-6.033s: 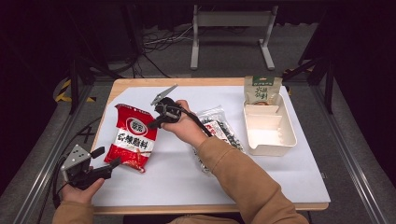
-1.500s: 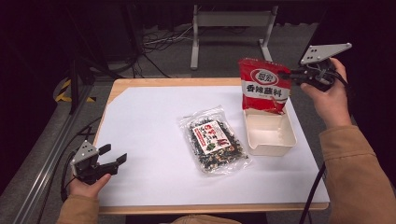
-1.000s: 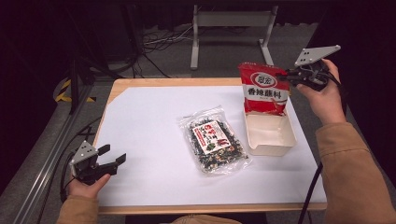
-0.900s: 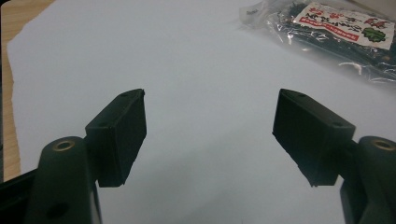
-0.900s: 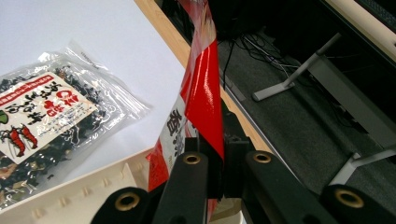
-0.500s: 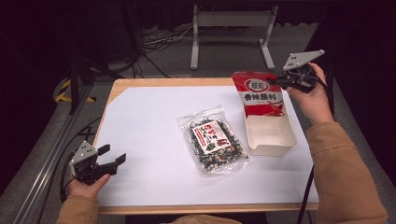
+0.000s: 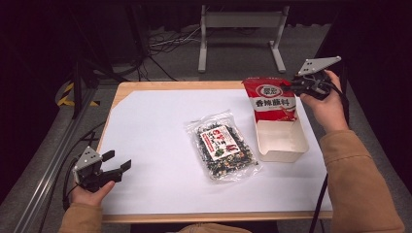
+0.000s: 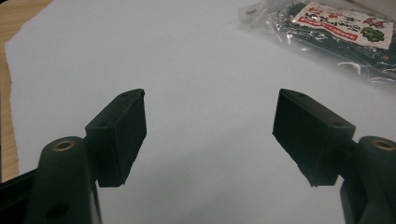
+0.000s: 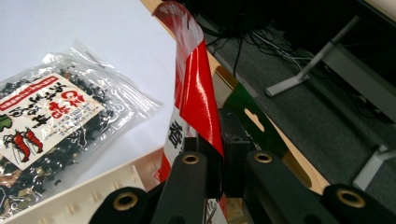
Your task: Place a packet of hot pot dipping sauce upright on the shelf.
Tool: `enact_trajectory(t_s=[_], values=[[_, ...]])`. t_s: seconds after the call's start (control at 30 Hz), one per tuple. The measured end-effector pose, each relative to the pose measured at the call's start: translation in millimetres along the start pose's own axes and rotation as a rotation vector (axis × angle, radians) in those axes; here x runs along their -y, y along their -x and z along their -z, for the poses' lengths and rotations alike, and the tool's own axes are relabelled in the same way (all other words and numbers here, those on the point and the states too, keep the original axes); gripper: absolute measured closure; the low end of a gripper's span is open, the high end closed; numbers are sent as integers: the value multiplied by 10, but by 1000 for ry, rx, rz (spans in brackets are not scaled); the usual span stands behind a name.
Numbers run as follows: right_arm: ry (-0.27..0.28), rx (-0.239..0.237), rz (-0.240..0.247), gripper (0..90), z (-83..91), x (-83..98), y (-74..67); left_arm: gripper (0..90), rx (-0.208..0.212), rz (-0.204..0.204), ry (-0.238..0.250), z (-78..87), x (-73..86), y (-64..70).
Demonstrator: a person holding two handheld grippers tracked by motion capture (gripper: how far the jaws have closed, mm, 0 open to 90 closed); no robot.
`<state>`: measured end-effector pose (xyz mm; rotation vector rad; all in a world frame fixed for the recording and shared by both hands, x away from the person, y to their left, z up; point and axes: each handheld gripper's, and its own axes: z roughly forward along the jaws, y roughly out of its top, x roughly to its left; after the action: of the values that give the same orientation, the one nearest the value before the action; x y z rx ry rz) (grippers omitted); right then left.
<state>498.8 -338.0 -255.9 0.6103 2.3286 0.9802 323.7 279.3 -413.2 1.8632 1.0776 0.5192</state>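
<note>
Two snack packs are ours to put into the white tray [image 7: 282, 150] on the white-covered table [image 7: 160, 121], as we read the work, and one is nearly there. Largest first: the table, then the tray at its right side. The red pouch [image 7: 270, 98] stands upright with its lower edge inside the tray's far end, our right gripper [image 7: 305, 85] clamped shut on its top right corner; in the right gripper view the red film [image 9: 196, 93] is pinched between the black jaws. Behind it a green packet [image 9: 247, 114] peeks out. The clear seaweed bag [image 7: 222, 149] lies flat, just left of the tray. Our left gripper [image 7: 112, 169] rests near the table's left front corner, jaws spread with nothing between. What's left: releasing the pouch, then tray the seaweed bag.
</note>
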Motion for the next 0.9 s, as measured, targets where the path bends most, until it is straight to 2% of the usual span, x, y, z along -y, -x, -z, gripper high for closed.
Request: enact_trajectory(t_s=[0.13, 0.2, 0.37, 0.63, 0.77, 0.9], values=[[-13, 14, -56, 886, -5, 82, 32, 264, 1, 1, 0, 1, 0, 2], [-32, 25, -69, 886, -8, 111, 41, 264, -1, 0, 0, 2, 0, 0], [-25, 37, -124, 887, 15, 187, 77, 264, 1, 2, 0, 0, 1, 5], [-48, 57, -203, 888, 47, 320, 115, 264, 3, 0, -2, -3, 0, 8], [-43, 57, -216, 887, 49, 360, 117, 263, 2, 1, -2, -5, 0, 5], [-44, 63, -209, 858, 54, 332, 92, 263, 2, -3, -4, -10, -1, 9]])
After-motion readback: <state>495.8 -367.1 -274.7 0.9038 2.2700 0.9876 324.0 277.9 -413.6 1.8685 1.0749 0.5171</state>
